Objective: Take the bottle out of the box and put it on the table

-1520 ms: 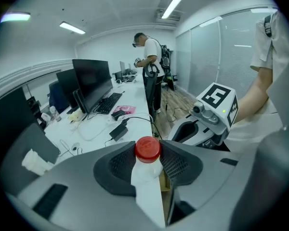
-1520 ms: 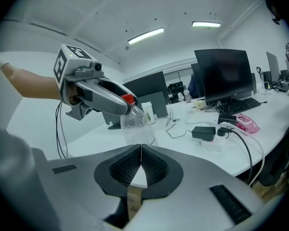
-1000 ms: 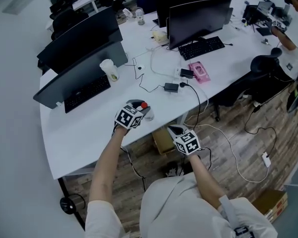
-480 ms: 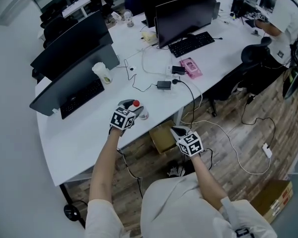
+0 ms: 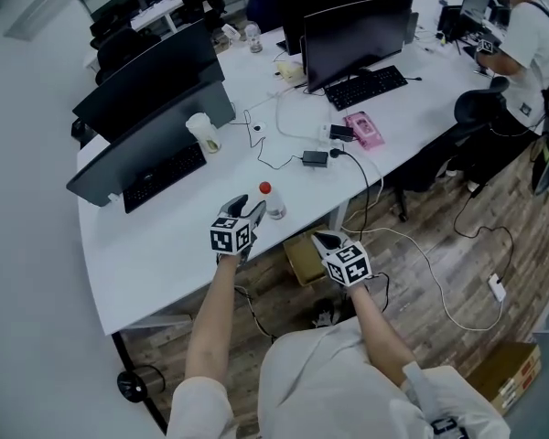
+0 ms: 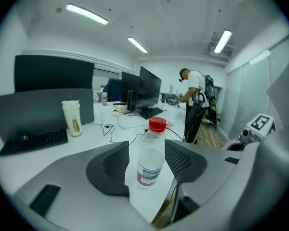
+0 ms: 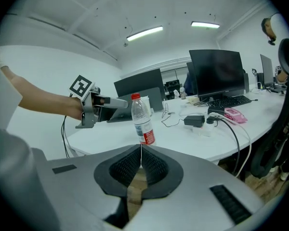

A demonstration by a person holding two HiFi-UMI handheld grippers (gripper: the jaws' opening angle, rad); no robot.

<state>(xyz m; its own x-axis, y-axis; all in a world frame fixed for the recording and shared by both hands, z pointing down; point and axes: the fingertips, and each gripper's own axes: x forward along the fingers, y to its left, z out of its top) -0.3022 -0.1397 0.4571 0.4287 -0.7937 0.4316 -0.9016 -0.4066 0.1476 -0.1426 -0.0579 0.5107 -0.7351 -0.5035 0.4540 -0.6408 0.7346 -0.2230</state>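
**Head view with both tool views.** The bottle (image 5: 273, 205), clear with a red cap and a red-and-white label, stood upright on the white counter (image 5: 156, 250), near its front edge. The left tool (image 5: 251, 210) was just beside it, tilted slightly downward. Its jaws had just been opening and were spread wide, with the bottle in the gap at their tips and neither pad pressing on it. The right tool (image 5: 324, 240) hung off the counter, in front of its edge and above the wooden floor (image 5: 421, 236), with its jaws pressed together on nothing.

A cardboard box (image 5: 302, 257) sat on the floor under the counter edge, between the two tools as seen from the head. Beyond the bottle, well apart from it, were a black keyboard (image 5: 163, 172) and a dark monitor (image 5: 151, 133), with a lidded cup (image 5: 201, 131) beside the monitor. To the right lay a black power adapter (image 5: 316, 160), a pink box (image 5: 366, 132) and a second keyboard (image 5: 368, 87) in front of another monitor (image 5: 359, 33). A black cable (image 5: 372, 188) dropped from the adapter over the counter edge, near the right tool. An office chair (image 5: 480, 115) and a person (image 5: 523, 35) were at the far end.
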